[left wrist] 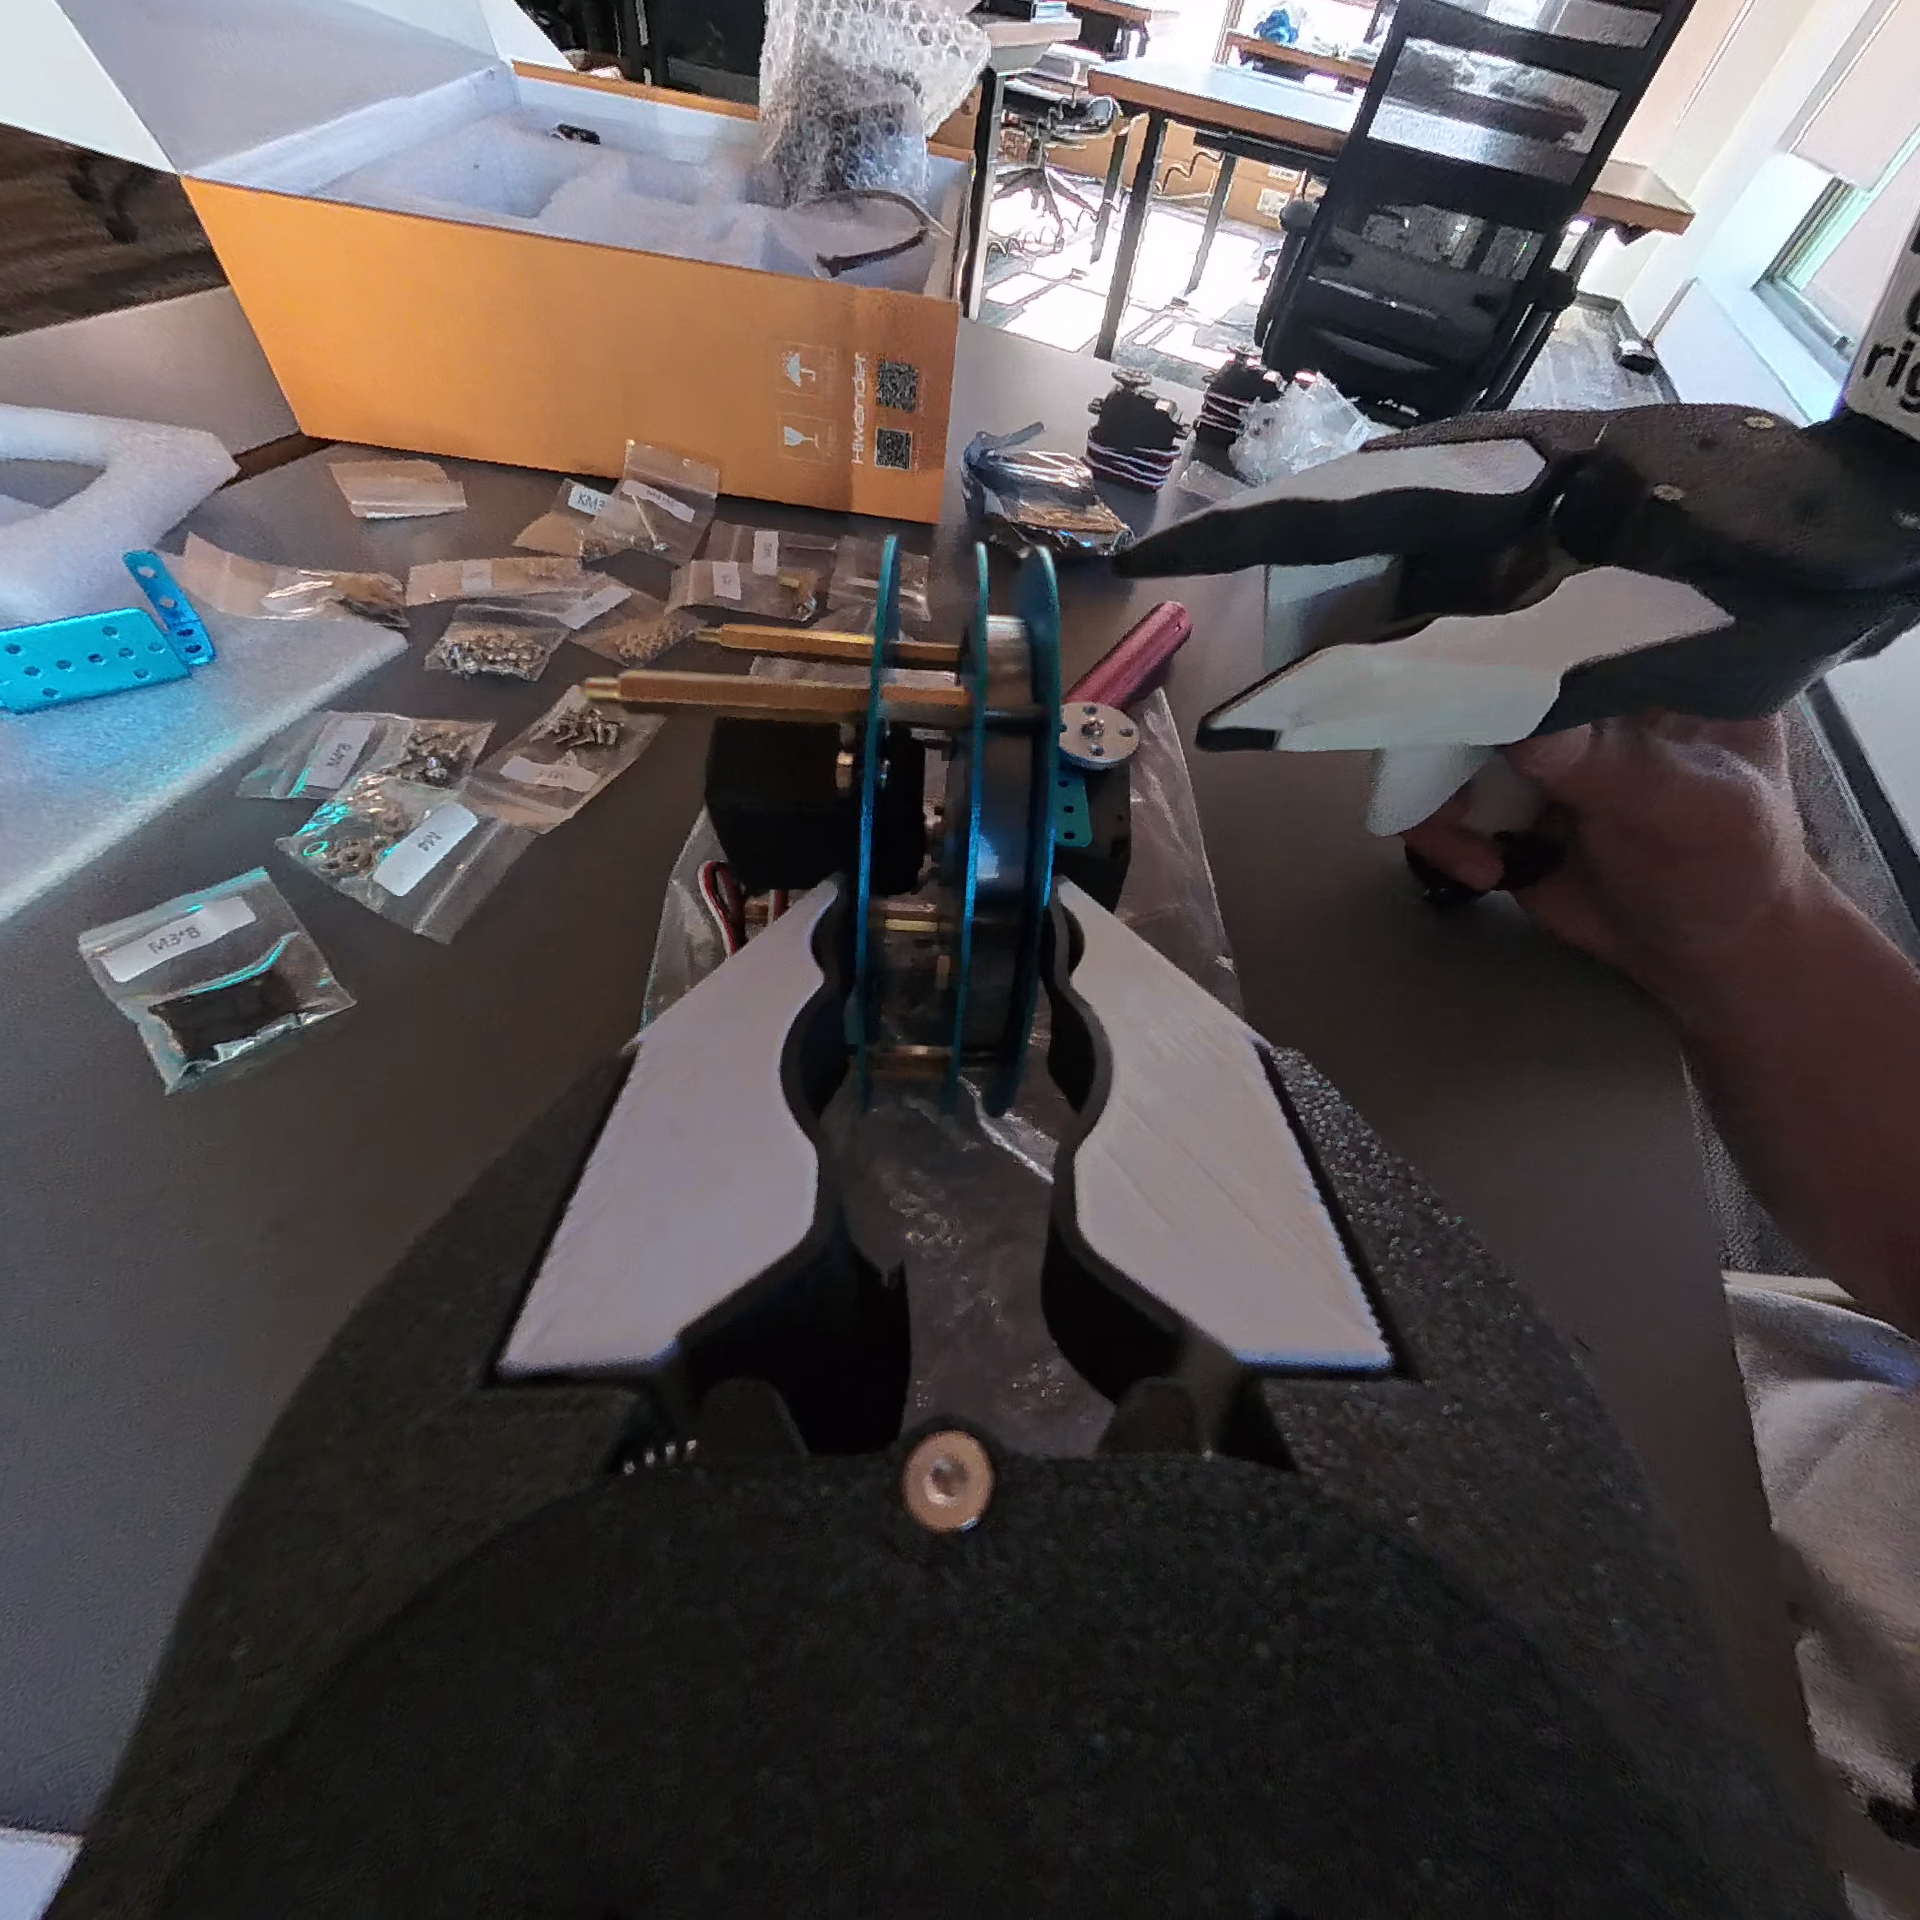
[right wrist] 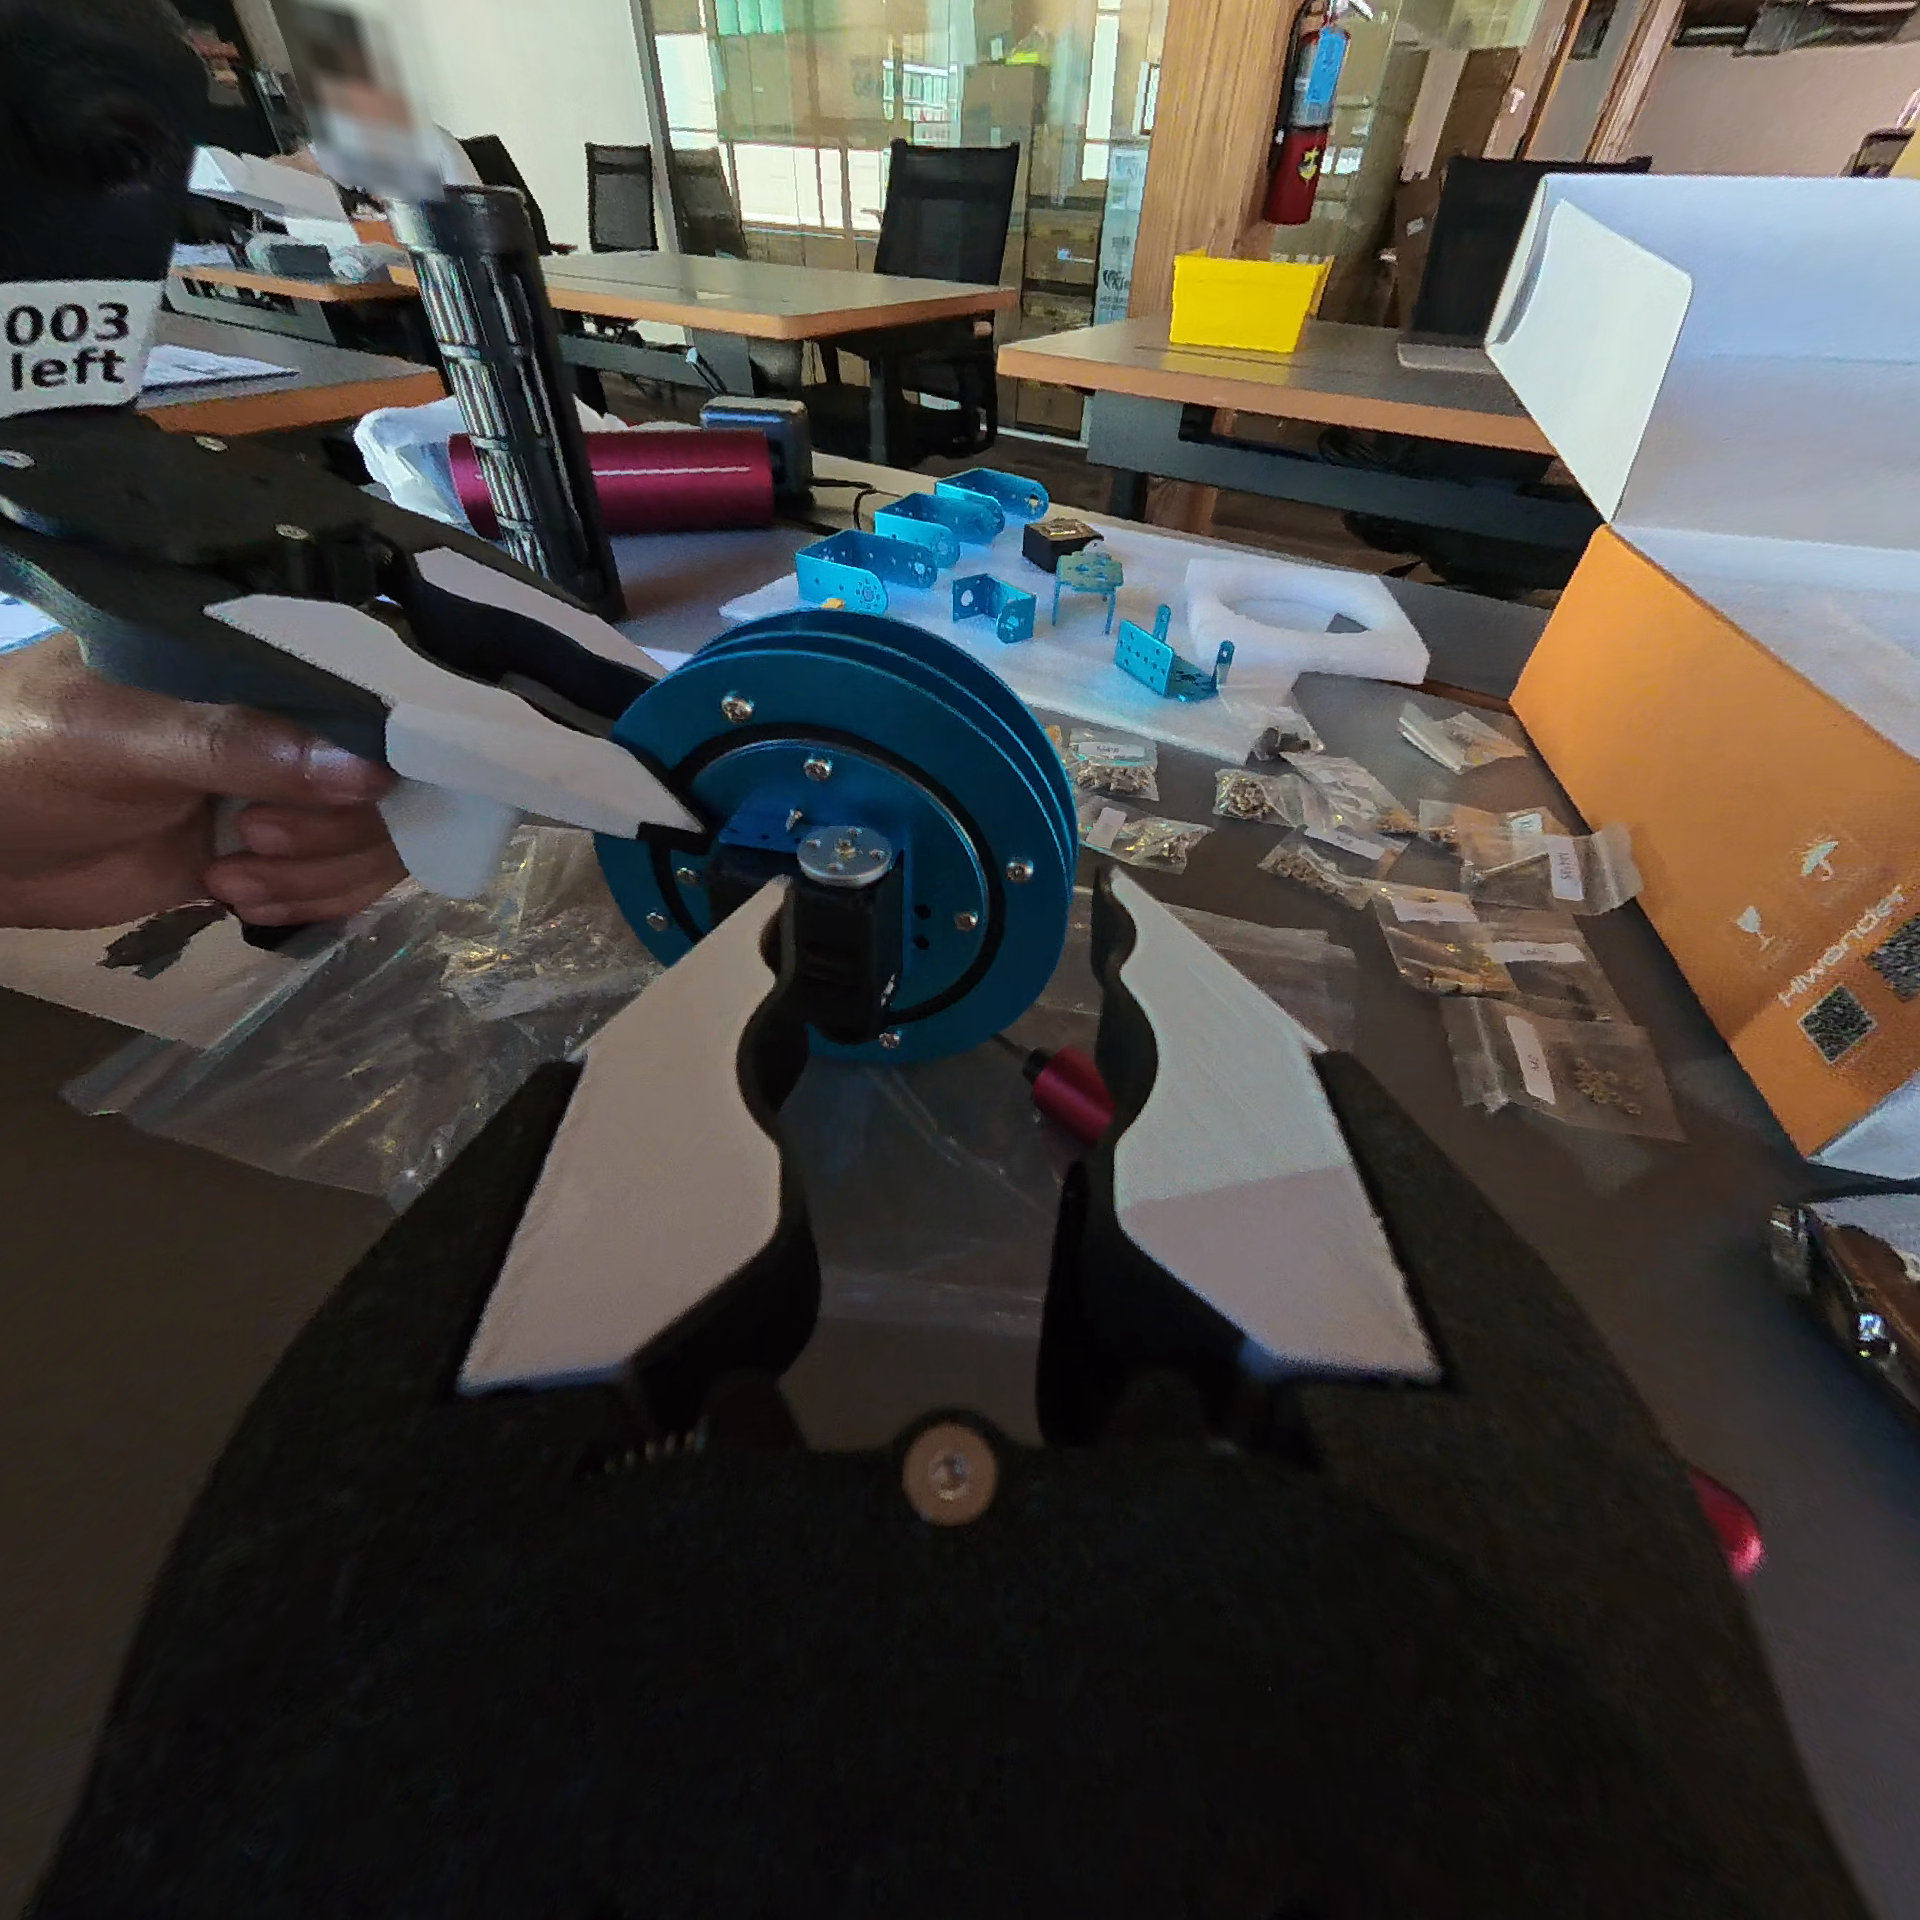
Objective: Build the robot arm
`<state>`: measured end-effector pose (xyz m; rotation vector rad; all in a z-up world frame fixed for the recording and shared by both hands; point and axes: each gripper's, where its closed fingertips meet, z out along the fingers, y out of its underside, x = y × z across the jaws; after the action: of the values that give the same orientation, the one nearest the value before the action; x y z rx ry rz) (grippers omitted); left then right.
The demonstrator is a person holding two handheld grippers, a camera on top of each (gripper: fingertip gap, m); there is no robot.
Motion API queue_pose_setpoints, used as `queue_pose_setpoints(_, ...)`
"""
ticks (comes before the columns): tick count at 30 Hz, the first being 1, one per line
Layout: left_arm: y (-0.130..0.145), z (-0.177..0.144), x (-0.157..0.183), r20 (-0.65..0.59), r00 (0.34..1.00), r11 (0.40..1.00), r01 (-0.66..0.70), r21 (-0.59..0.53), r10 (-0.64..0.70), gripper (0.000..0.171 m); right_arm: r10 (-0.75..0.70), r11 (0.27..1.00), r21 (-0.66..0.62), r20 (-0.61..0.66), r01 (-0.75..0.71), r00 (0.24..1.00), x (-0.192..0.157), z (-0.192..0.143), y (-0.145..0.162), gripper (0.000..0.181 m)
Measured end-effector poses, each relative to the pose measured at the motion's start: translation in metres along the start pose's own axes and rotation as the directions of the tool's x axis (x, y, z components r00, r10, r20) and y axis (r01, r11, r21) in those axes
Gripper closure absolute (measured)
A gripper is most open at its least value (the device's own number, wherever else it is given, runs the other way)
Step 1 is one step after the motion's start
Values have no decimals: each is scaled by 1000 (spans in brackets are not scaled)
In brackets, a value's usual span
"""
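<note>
The left claw (left wrist: 945, 925) is clenched on the rims of a blue stacked-disc turntable base (right wrist: 842, 831) held on edge above the plastic-covered surface (left wrist: 312, 1195), while the released right claw (right wrist: 940, 894) hovers at its black servo (right wrist: 842, 956), beside an orange box (left wrist: 582, 343).
</note>
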<state>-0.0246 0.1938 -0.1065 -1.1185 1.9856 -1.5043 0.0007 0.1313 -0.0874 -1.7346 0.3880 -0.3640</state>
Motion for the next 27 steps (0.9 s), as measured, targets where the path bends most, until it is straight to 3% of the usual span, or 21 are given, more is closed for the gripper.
queue_pose_setpoints(9,2,0,3,22,999,999,-28,-27,29,138,48,999,12,11,-48,999,2,-2,-1,133)
queue_pose_setpoints(27,2,-5,-13,-34,982,983,185,-9,-186,139,41,999,-35,45,-40,998,-2,5,7,139)
